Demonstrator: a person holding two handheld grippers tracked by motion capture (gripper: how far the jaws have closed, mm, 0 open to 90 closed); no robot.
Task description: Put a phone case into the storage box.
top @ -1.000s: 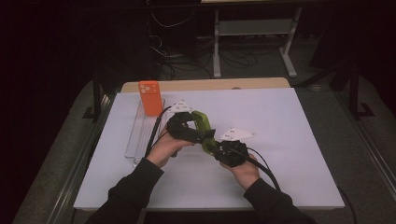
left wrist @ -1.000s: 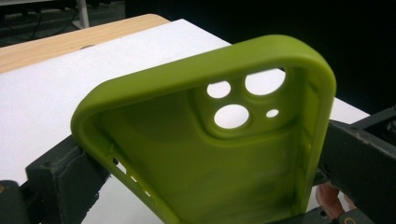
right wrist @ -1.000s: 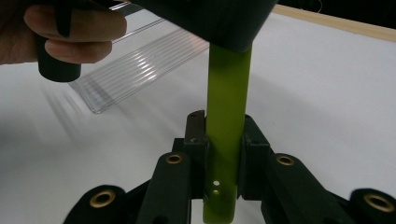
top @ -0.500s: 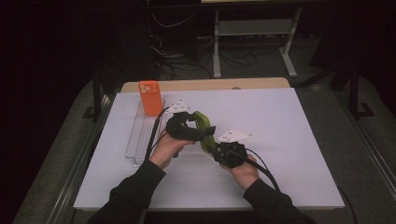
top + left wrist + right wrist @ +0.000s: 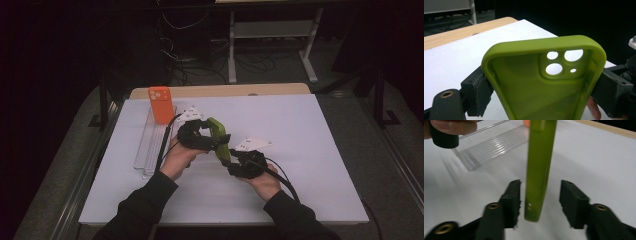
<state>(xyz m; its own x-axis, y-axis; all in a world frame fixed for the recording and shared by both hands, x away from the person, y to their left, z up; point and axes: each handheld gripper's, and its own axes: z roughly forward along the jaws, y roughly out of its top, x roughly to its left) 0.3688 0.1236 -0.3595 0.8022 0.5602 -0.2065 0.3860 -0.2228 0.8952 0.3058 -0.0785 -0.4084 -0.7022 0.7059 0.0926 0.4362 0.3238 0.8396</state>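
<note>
Nearest to me, the right gripper [image 5: 235, 161] has just been opening its jaws. In the right gripper view they stand apart on either side of the green phone case [image 5: 539, 170], whose lower end hangs in the gap between them; the left pad sits very close to its edge, the right pad is plainly clear of it. A second ago the case bridged the two grippers the same way in the high view, so what differs is the grip, not the place.

A little farther in, at about ten o'clock from the right gripper, the left gripper [image 5: 210, 136] has the case. In the left gripper view the pads [image 5: 477, 91] press on both long edges, camera holes at the top, hollow side facing the camera. Its jaws have just been closing a touch onto that width. I judge this a handover, with the case's weight now passing to the left hand [image 5: 175, 159].

Beyond, at eleven o'clock, lies a clear plastic rack [image 5: 152, 145], and an orange phone [image 5: 161, 104] stands upright at its far end. The case probably goes there next, onto the phone or into the rack.
</note>
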